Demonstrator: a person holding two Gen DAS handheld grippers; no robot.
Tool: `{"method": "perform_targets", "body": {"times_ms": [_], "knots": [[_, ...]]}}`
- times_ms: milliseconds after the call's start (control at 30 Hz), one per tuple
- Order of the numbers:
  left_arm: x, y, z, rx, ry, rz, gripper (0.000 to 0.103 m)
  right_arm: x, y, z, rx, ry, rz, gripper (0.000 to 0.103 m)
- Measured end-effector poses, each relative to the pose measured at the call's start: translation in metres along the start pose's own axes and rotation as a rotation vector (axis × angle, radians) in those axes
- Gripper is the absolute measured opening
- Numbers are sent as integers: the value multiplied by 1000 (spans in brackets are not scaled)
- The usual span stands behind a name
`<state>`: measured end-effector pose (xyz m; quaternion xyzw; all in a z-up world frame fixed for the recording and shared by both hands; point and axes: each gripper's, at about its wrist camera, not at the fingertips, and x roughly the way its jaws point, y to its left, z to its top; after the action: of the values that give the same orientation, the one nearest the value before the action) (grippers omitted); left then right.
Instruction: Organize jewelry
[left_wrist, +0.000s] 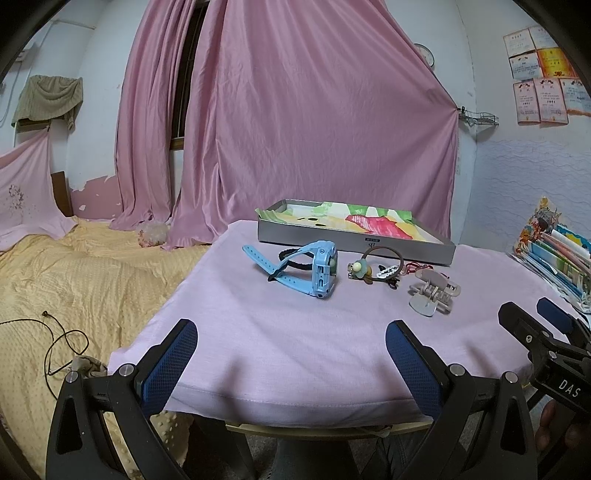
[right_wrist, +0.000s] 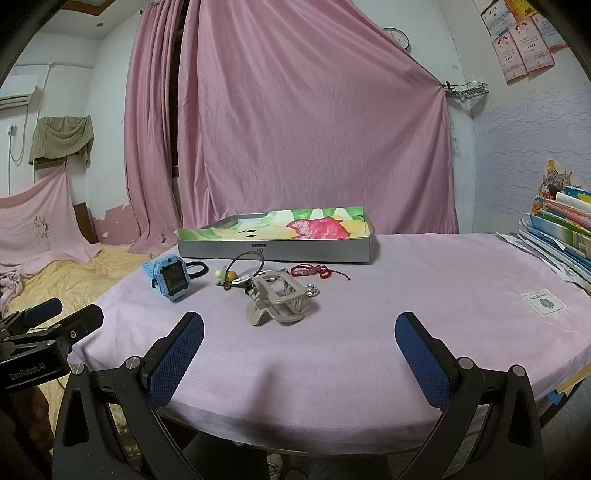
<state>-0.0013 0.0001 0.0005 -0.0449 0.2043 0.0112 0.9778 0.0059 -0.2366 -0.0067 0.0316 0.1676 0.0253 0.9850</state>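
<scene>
Both tongs hang over the near edge of the table, empty, their blue pads wide apart. The left gripper (left_wrist: 291, 354) faces the watch (left_wrist: 319, 269) at about 12 o'clock in its own view; the right gripper (right_wrist: 300, 350) has the hair claw (right_wrist: 277, 299) just ahead at 11 o'clock. Each shows at the rim of the other's view, at 3 and 9 o'clock.

The jewelry lies in a loose row on the pink cloth (right_wrist: 424, 295), well short of the tray (right_wrist: 275, 251) at the far side. From the right wrist view: watch at 10 o'clock with a black band (right_wrist: 195, 267) behind it, a beaded hair tie (right_wrist: 243, 266) in the middle, the claw nearest, and a red cord bracelet (right_wrist: 317, 271) at 12 o'clock just before the tray wall. The claw overlaps the hair tie's charms, so they may be tangled; I cannot tell.

The tray, lined with painted paper, holds nothing that I can make out, so the work looks barely begun. A sound first move would be the claw: approach low, pads either side of its body, pinch the solid hinge rather than the teeth, and lift straight up to see whether the hair tie drags. The watch stands on its edge and should suit the left tongs, gripped across the case.
</scene>
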Motion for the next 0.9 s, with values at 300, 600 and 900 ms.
{"method": "perform_targets", "body": {"times_ms": [300, 600, 900], "knots": [[2, -1, -4, 0, 3, 2, 102, 2, 2, -4, -3, 3, 8, 102], [3, -1, -5, 1, 6, 0, 102, 2, 1, -3, 4, 4, 7, 102], [3, -1, -4, 3, 7, 1, 102, 3, 1, -3, 5, 4, 8, 102]]}}
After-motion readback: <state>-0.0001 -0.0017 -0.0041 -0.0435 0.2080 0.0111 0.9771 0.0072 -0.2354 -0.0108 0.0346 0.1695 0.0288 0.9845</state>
